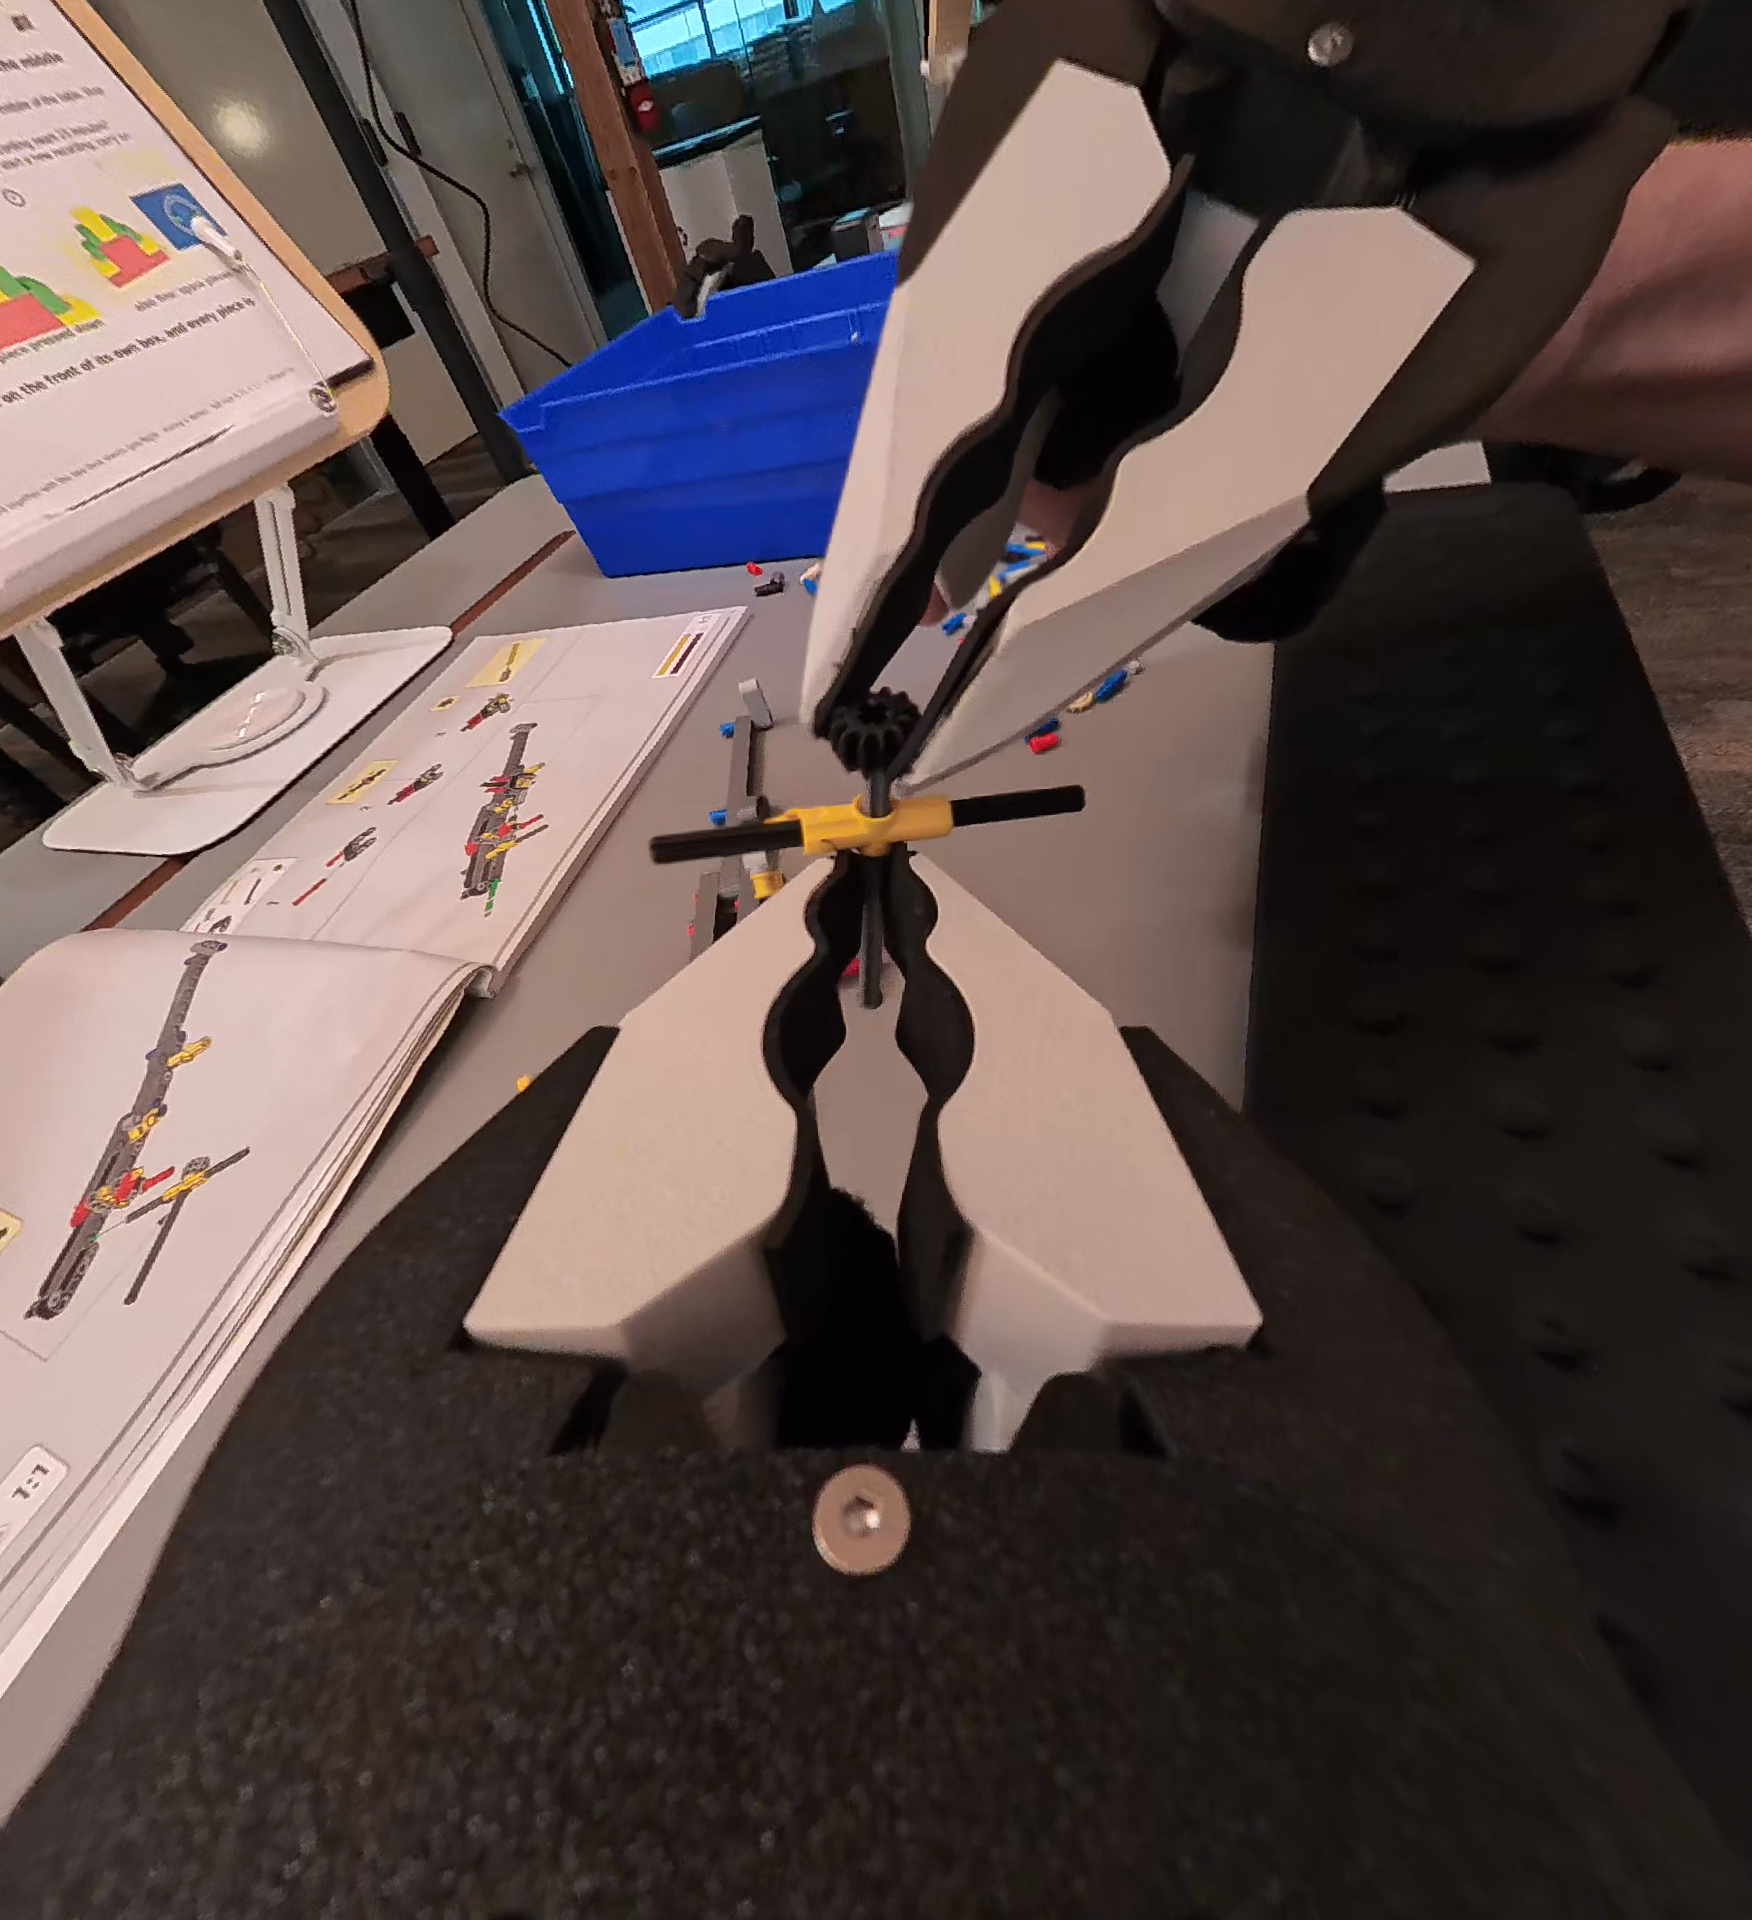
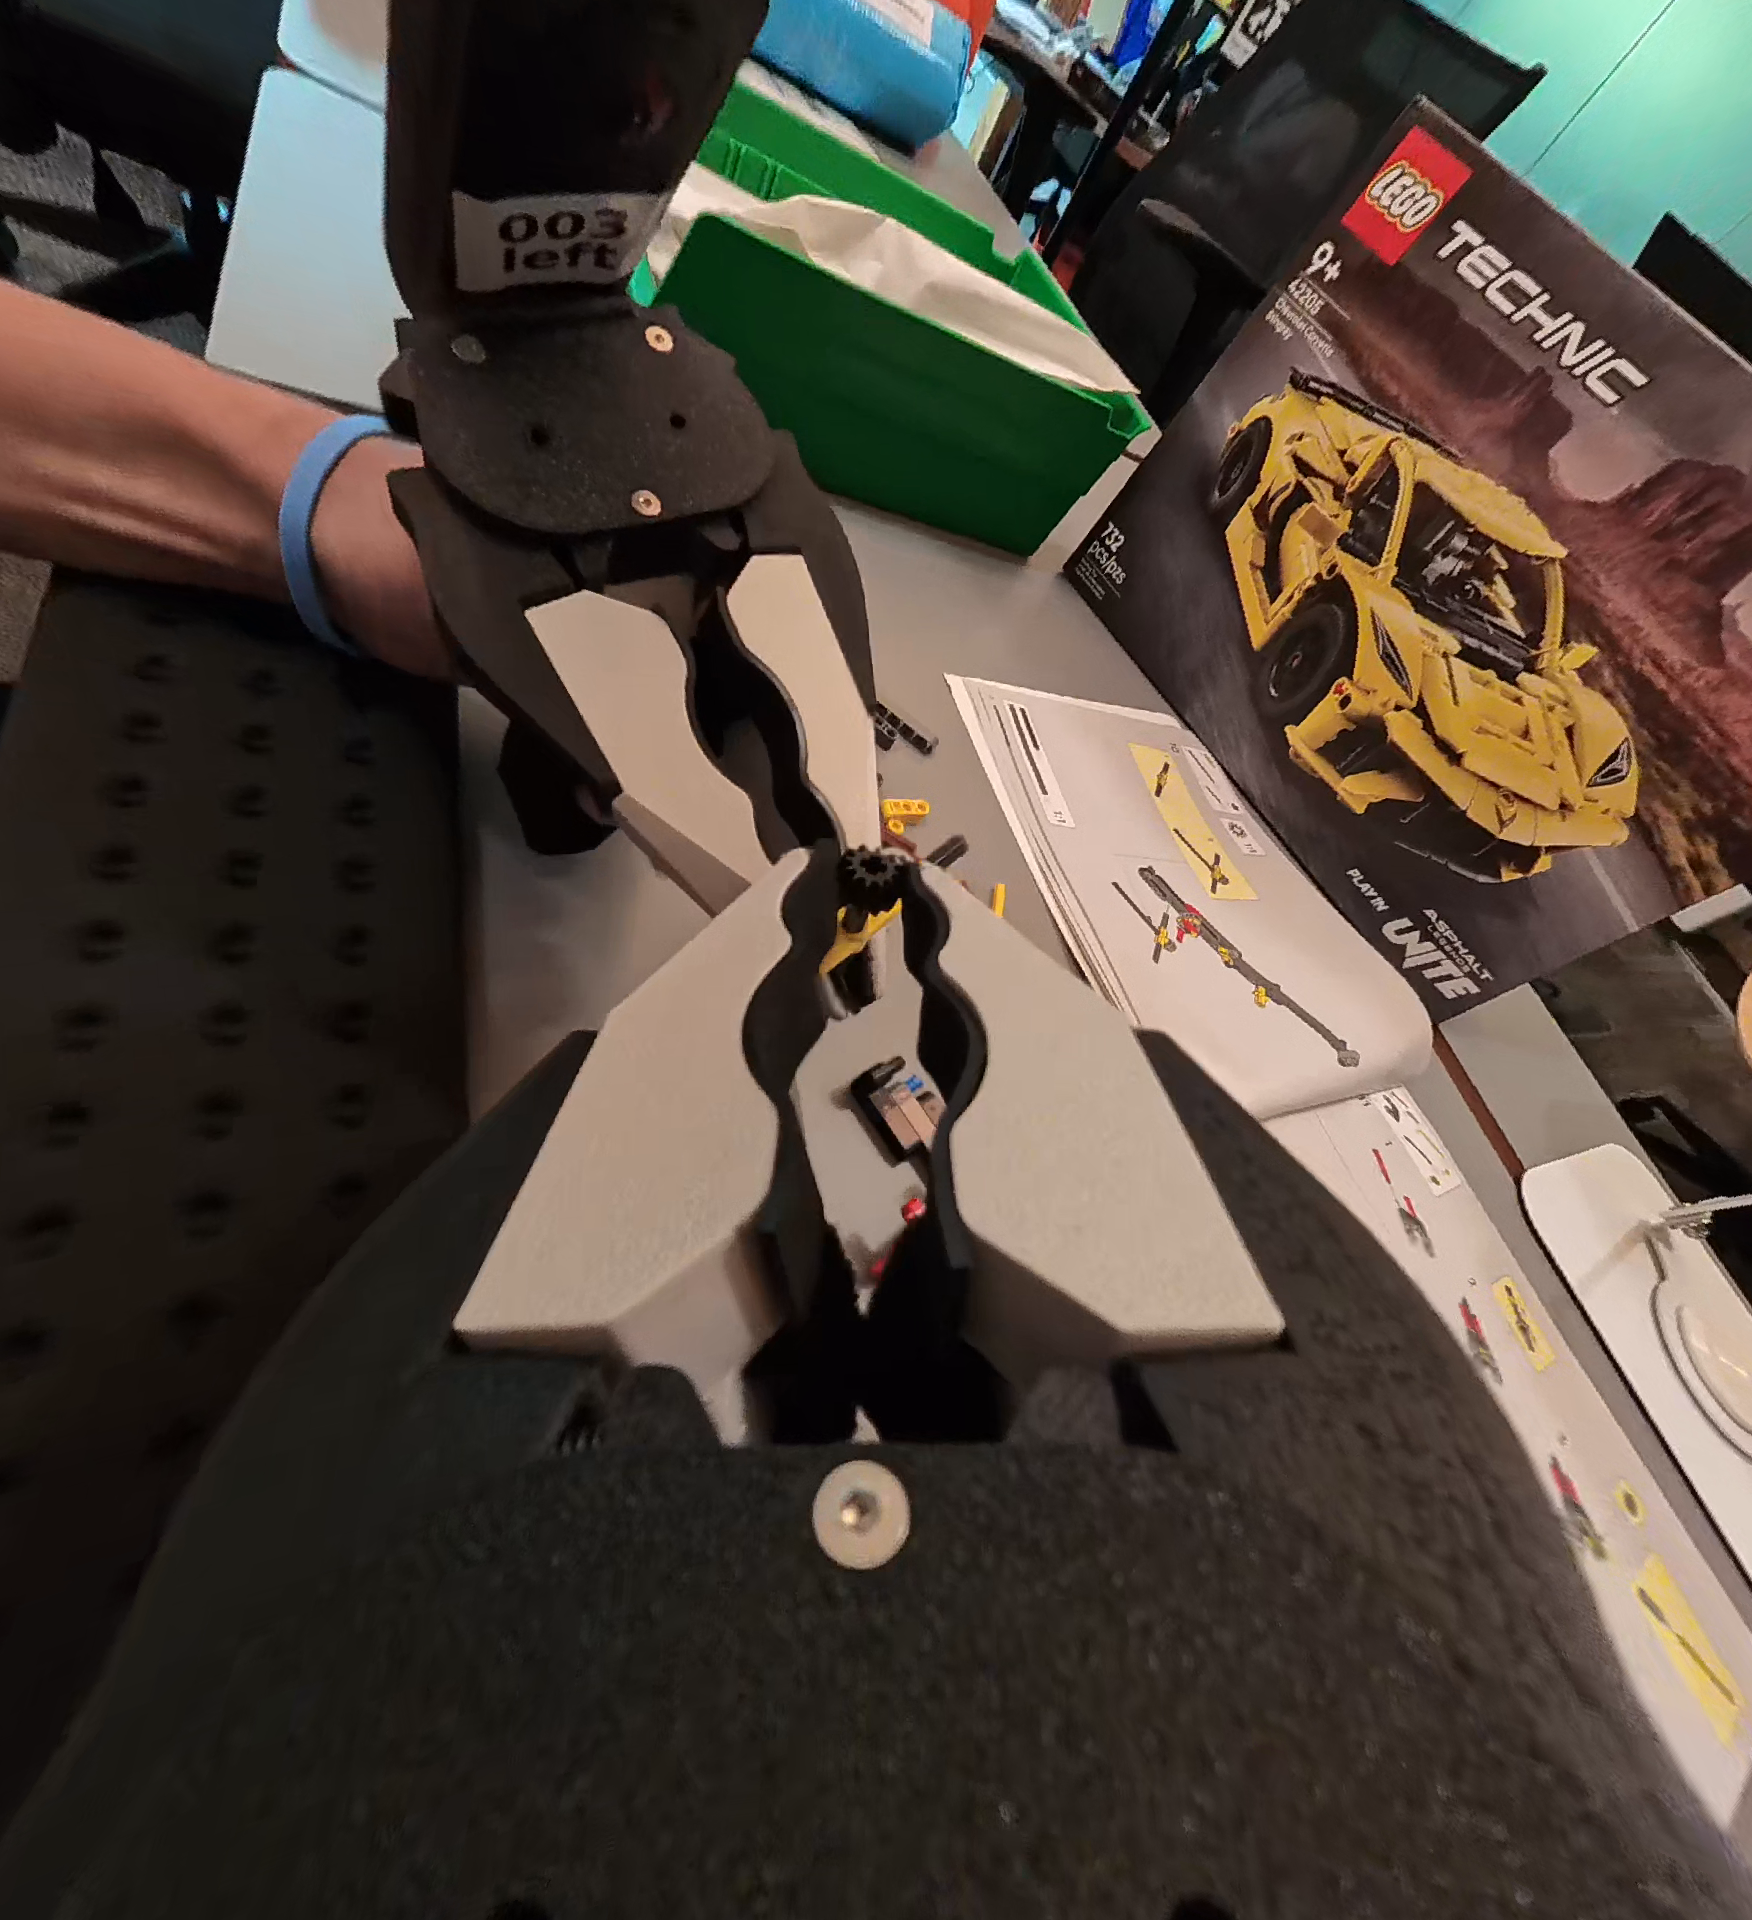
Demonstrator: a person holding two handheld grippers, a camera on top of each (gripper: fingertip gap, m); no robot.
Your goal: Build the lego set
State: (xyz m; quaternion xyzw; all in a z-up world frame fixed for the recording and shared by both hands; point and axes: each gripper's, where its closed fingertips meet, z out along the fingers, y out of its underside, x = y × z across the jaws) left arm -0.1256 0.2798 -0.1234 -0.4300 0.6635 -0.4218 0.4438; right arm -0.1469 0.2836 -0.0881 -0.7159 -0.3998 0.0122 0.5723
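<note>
My left gripper is shut on a thin black axle that stands upright between its pads. The axle passes through a yellow connector, which carries a second black axle lying crosswise. My right gripper comes down from above and is shut on a small black gear at the top end of the upright axle. In the right wrist view my right gripper holds the gear just above the yellow connector, and the left gripper meets it from the far side.
An open instruction booklet lies on the grey table. A grey beam assembly and loose small pieces lie beyond the grippers. There are a blue bin, a green bin, the set box, a document stand and a black mat. Less than 4 cm separates the two grippers' tips.
</note>
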